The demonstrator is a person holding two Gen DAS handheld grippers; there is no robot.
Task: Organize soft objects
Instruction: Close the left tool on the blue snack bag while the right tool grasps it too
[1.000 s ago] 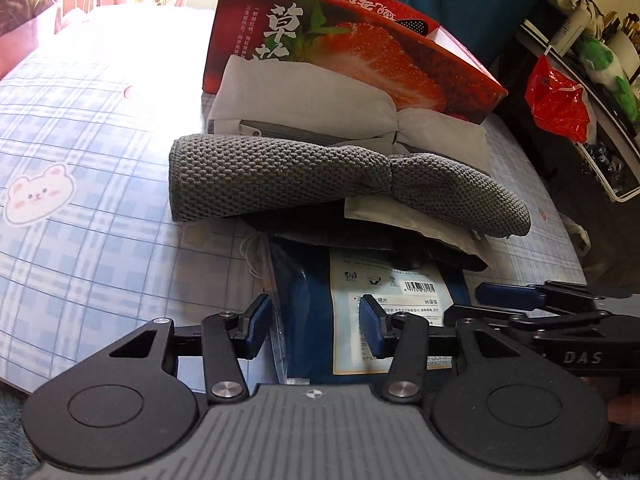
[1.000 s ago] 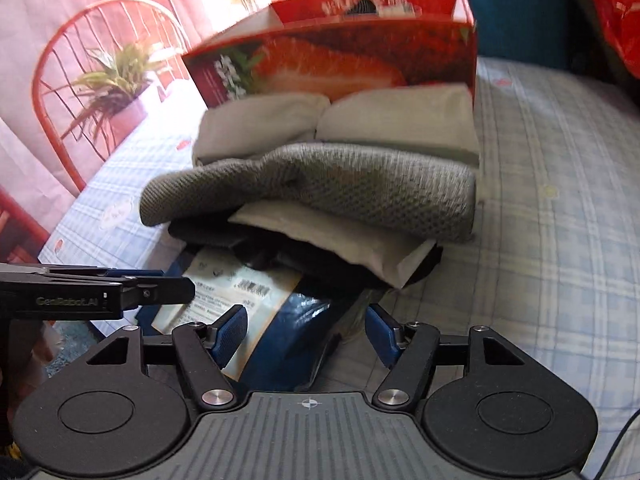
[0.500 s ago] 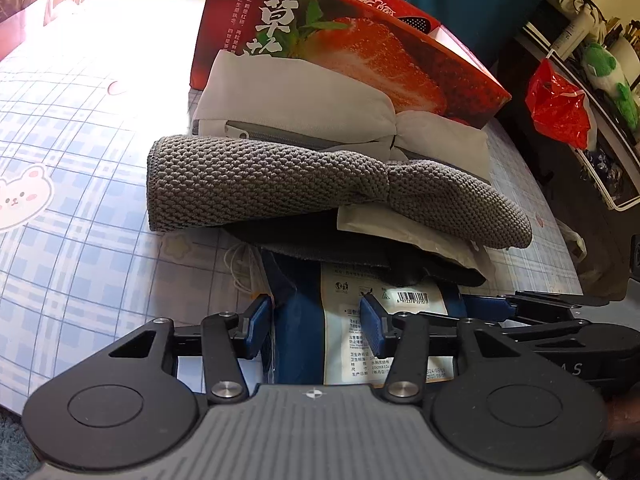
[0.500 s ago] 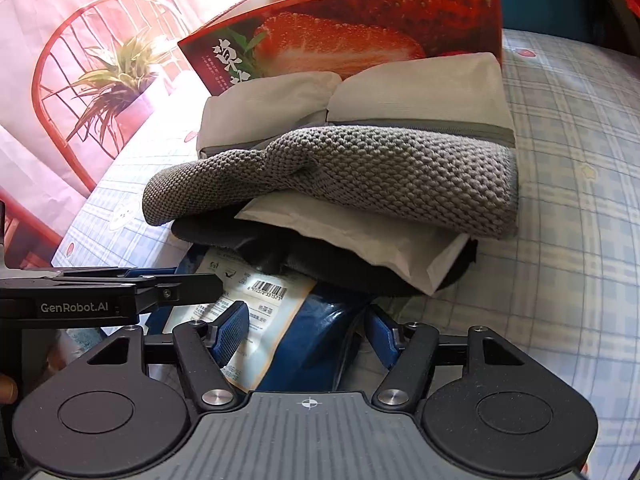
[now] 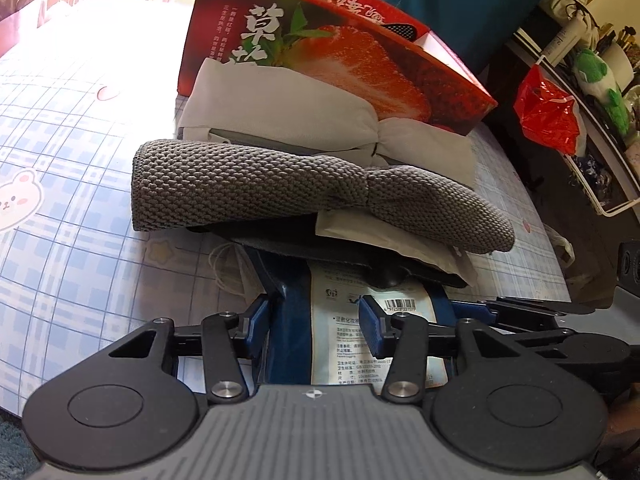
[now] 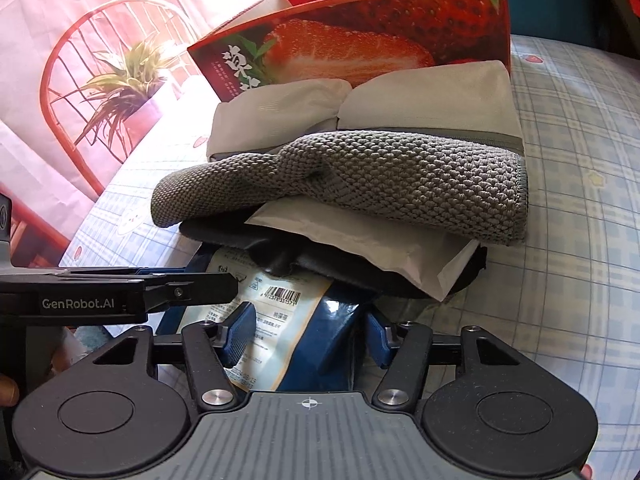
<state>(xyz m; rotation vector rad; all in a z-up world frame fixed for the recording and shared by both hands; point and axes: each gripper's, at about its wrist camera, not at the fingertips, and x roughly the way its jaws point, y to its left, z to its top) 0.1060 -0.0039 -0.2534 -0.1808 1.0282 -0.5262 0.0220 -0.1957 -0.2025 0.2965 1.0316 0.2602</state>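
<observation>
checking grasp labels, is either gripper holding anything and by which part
Both straddle the blue packet near edge: left gripper and right gripper. Whether either is clamped cannot be told.

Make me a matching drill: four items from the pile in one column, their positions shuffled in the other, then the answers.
Items:
1. knitted grey cloth
2. blue packet
3. strawberry box
4. white envelope

Positions:
A. behind the pile
B. between both grippers' fingers, at the bottom
C. tucked just under the knitted layer
D. across the front of the pile, above the envelope

Pairs: 1-D, 2-B, 3-A, 4-C
</observation>
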